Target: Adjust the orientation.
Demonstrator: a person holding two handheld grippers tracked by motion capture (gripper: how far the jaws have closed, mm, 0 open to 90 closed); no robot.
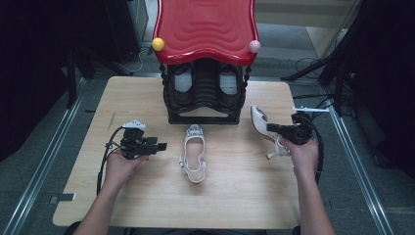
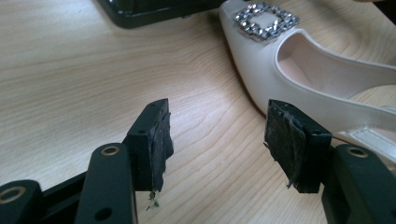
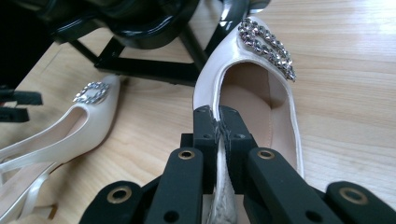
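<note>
From the high view, a pale wooden table (image 1: 147,196) carries a black rack with a glossy red wavy top (image 1: 205,29) at its twelve o'clock edge. A white slingback shoe with a jewelled buckle (image 1: 195,152) lies flat at the table's centre, toe toward the rack. The left gripper (image 1: 161,146) sits at the nine o'clock side of this shoe, near it but apart, jaws pointing toward it. At three o'clock from the centre, a second white jewelled-buckle shoe (image 1: 258,120) is tilted, with the right gripper (image 1: 270,128) at its side.

In the left gripper view, the jaws stand wide apart with nothing between them but bare wood; their worn pads (image 2: 161,144) are frayed. The centre shoe (image 2: 299,70) lies toward two o'clock, just beside the right-hand jaw, and whether it touches cannot be told.

In the right gripper view, the jaws are pressed together, clamped on the near side wall of the second shoe (image 3: 252,93), whose toe points to twelve o'clock. The centre shoe (image 3: 70,126) lies at nine o'clock, with the rack's black base (image 3: 149,70) beyond.
</note>
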